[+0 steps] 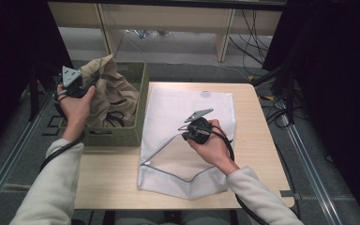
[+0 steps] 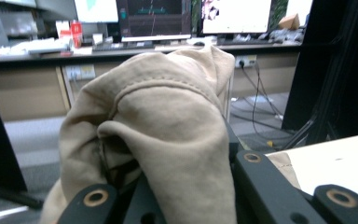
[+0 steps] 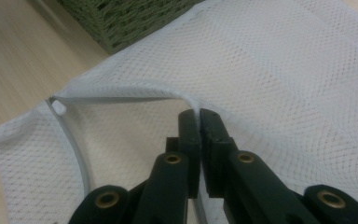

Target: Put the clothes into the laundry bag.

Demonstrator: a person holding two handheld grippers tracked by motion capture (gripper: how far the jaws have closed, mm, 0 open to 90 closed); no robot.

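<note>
A beige garment (image 1: 115, 93) lies bunched in a green woven basket (image 1: 142, 101) left of the table, one part pulled up above the rim. My left gripper (image 1: 93, 80) is shut on that raised part. In the left gripper view the beige garment (image 2: 168, 116) drapes over the jaws and hides their tips. A white mesh laundry bag (image 1: 178, 101) lies flat on the table, its zippered mouth facing the near left. My right gripper (image 1: 185, 136) is shut on the upper edge of that mouth. The right gripper (image 3: 198, 114) pinches the mesh bag (image 3: 284, 70) at its white zipper band (image 3: 116, 99), holding the mouth slightly open.
The wooden table (image 1: 258, 126) has bare surface right of the bag and along the near edge. The basket (image 3: 121, 18) stands against the bag's left side. Cables run on the floor at the right. In the left gripper view, a desk with monitors (image 2: 154, 18) stands far off.
</note>
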